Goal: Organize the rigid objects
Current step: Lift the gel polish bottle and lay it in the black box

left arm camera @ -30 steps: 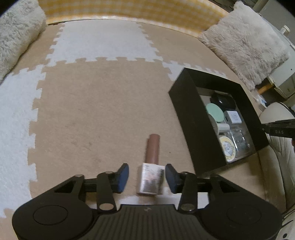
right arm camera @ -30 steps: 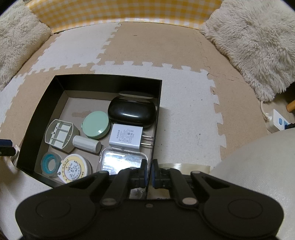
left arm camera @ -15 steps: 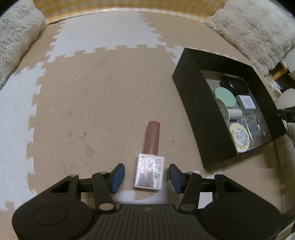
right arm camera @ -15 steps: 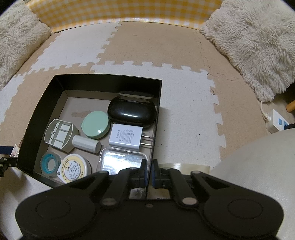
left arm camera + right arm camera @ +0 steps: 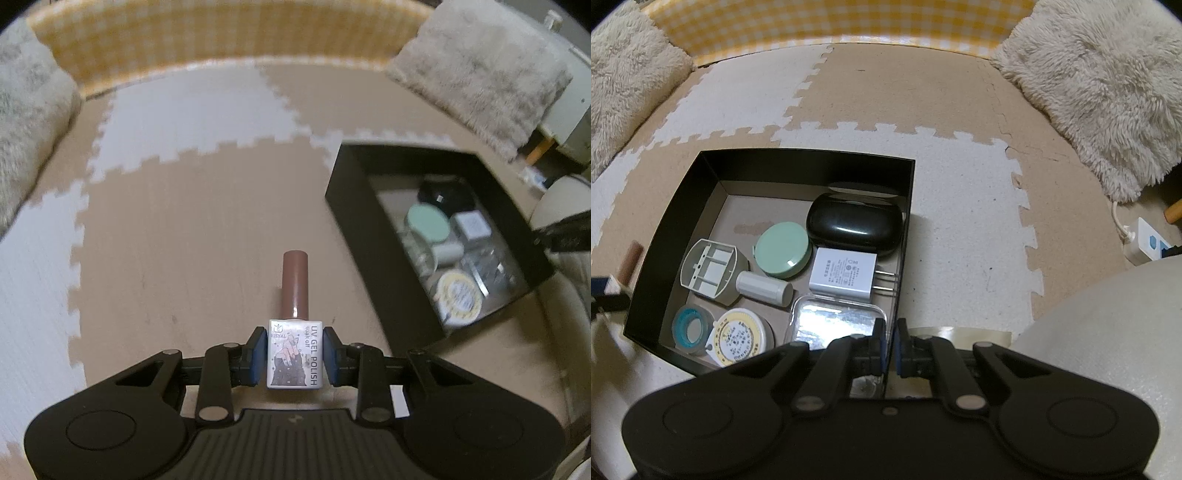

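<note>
Since a second ago the left gripper (image 5: 294, 356) has been closed in from wide open, and the square white gel polish bottle with the long brown cap (image 5: 294, 354) is now pinched by its body between the blue pads, cap pointing away. It looks to be raised just off the tan and white foam puzzle-mat floor (image 5: 184, 221), though that can't be fully told. The black open cardboard box (image 5: 768, 162) is off to its right, well apart. Nothing has been shifted on the other side: the right gripper (image 5: 889, 347) is clamped on the box's near right wall, jaws nearly together. Inside are seen a mint round compact (image 5: 783, 249), a black oval case (image 5: 855, 225) and a white plug charger (image 5: 844, 273).
</note>
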The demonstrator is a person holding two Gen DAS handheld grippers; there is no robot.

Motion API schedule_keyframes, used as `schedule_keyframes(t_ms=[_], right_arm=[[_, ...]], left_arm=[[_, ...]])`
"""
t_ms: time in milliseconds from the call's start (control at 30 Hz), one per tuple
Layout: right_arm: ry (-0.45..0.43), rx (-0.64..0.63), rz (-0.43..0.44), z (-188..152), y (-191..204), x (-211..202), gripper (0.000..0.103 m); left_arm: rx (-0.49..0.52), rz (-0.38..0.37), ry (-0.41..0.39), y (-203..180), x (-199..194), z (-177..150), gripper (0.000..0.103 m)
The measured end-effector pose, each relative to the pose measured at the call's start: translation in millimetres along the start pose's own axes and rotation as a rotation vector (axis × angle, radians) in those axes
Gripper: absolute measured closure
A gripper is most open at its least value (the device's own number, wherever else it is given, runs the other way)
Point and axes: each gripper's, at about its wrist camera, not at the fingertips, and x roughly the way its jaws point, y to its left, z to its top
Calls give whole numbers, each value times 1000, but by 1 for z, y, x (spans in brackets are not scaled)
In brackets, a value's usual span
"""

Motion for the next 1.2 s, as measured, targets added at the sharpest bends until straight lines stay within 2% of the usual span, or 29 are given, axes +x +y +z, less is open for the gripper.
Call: schedule_keyframes(t_ms=[100, 300, 567, 900, 1067, 1200], right_arm=[[1, 1, 0, 0, 0, 0, 98], [0, 9, 9, 0, -3, 1, 98], [1, 12, 15, 0, -4, 1, 98], [-3, 13, 25, -1, -6, 1, 98], [-6, 12, 33, -1, -7, 0, 98], [-9, 20, 43, -1, -8, 1, 98]], left_arm=[[19, 15, -44, -4, -11, 10, 70], [95, -12, -118, -16, -32, 30, 70], [368, -59, -184, -48, -47, 61, 70], [788, -87, -142, -107, -7, 83, 70], [889, -75, -112, -123, 22, 92, 70], [986, -61, -46, -130, 49, 92, 70]])
